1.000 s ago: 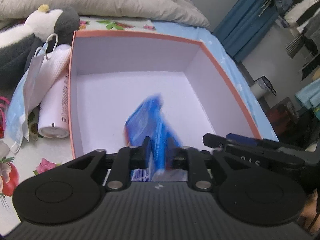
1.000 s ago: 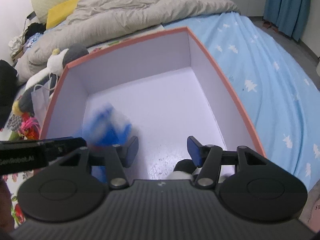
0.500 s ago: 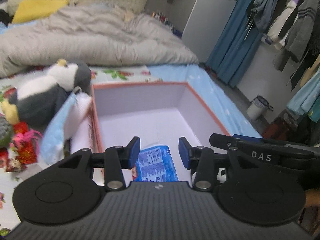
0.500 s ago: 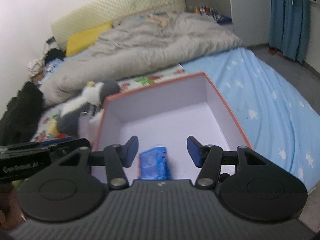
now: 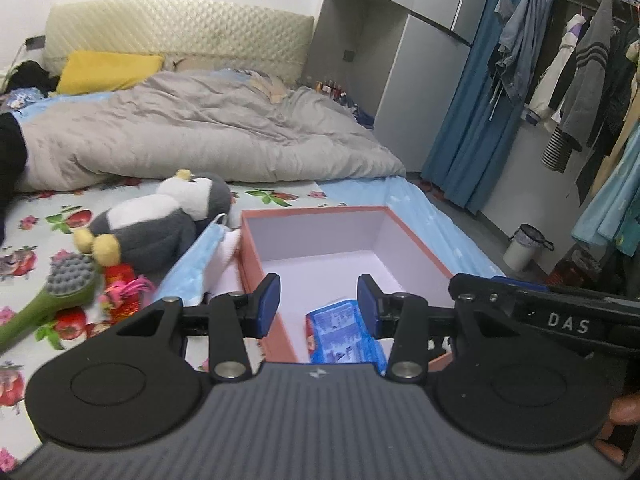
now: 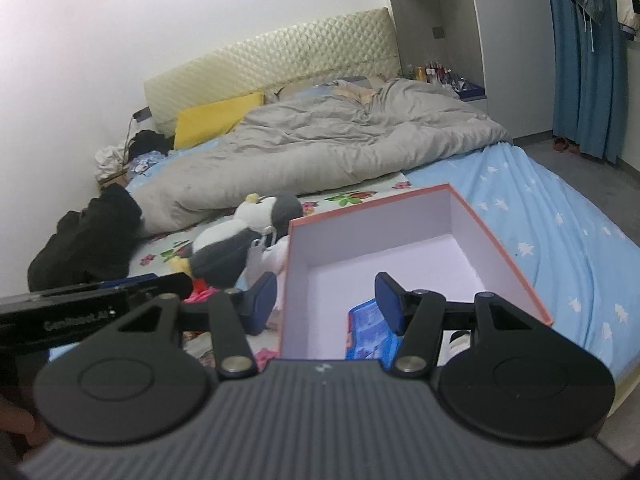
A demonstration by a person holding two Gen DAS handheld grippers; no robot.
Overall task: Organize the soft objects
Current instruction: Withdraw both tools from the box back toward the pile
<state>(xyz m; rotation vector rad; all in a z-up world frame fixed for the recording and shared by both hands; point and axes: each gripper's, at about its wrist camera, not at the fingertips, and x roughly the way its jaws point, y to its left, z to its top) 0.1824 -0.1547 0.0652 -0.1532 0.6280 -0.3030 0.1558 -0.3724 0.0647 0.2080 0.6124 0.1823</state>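
Note:
An open box (image 5: 416,244) with orange outer walls and a white inside stands on the bed; it also shows in the right wrist view (image 6: 500,256). A blue tissue pack (image 5: 340,336) lies flat inside it near the front wall, also seen in the right wrist view (image 6: 370,330). My left gripper (image 5: 318,300) is open and empty, raised above the box's front. My right gripper (image 6: 326,300) is open and empty above the box's front left corner. A grey and white penguin plush (image 5: 160,220) lies left of the box, also in the right wrist view (image 6: 240,244).
A blue face mask (image 5: 192,260) and a white roll lean on the box's left wall. A green brush (image 5: 52,300) and red-pink items (image 5: 124,288) lie further left. A grey duvet (image 5: 180,136) covers the back of the bed. A bin (image 5: 526,246) stands on the floor at right.
My left gripper opened and let the blue tissue pack go into the box. Both grippers then pulled back and up, away from the box.

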